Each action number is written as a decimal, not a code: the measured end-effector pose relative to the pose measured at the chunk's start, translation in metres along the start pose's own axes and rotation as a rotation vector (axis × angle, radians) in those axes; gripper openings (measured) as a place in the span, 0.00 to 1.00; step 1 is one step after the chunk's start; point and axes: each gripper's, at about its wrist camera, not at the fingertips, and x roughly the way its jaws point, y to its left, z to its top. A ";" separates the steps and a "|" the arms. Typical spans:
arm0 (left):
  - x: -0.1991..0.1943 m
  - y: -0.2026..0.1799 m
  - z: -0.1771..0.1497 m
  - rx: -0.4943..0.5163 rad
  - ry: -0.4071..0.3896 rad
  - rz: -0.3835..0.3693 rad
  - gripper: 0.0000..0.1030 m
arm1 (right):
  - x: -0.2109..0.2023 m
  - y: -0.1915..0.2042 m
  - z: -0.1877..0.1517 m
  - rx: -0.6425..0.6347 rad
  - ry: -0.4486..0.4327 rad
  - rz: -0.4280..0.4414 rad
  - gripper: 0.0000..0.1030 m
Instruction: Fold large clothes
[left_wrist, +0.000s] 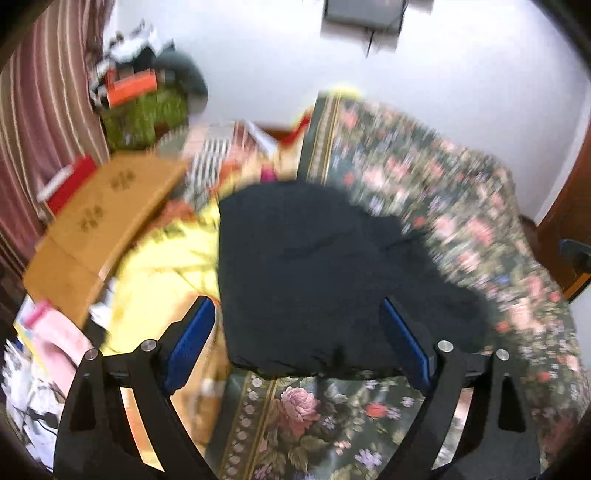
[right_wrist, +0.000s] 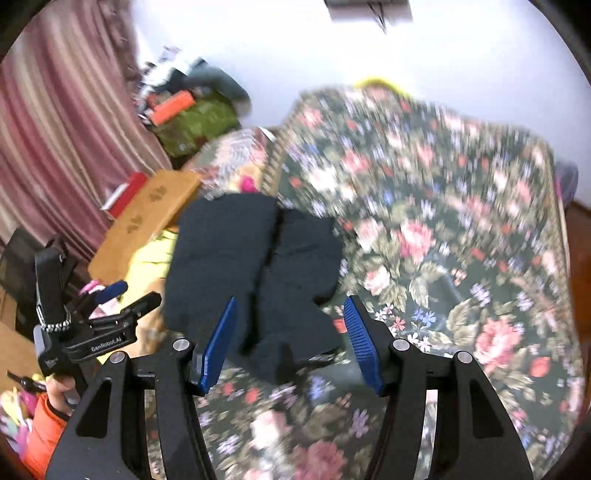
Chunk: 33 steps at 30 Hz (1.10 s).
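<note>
Judging by how things lie, the folding step looks finished or close to it: the black garment (left_wrist: 325, 273) lies in a compact folded bundle on the floral bedspread (left_wrist: 461, 206), toward the bedspread's left edge, where yellow bedding (left_wrist: 162, 266) and a wooden folding table (left_wrist: 99, 221) border it. In the right wrist view the same garment (right_wrist: 255, 266) shows a seam or fold line running down its middle, with two halves side by side. Both views are blurred.

The left gripper (left_wrist: 299, 332) hangs above the bundle with its blue pads wide apart and nothing between them. The right gripper (right_wrist: 291, 339) also stands with its jaws apart, about half-way, and grips nothing; the cloth lies below and beyond its pads.

If another fold is wanted, the next move calls for both grippers to come down on one end of the bundle, pinch it and carry it over. Otherwise the bundle needs setting aside.

Only one marking is readable: "GenRobot.AI" in white on the left gripper's body, seen from the right wrist view.
</note>
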 end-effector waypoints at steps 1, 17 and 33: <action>-0.014 -0.001 0.002 0.004 -0.026 -0.003 0.88 | -0.015 0.008 -0.001 -0.014 -0.031 0.000 0.54; -0.293 -0.035 -0.031 0.053 -0.574 0.002 0.88 | -0.195 0.118 -0.051 -0.191 -0.546 -0.065 0.61; -0.332 -0.048 -0.077 0.036 -0.627 0.030 0.99 | -0.206 0.126 -0.079 -0.143 -0.568 -0.115 0.96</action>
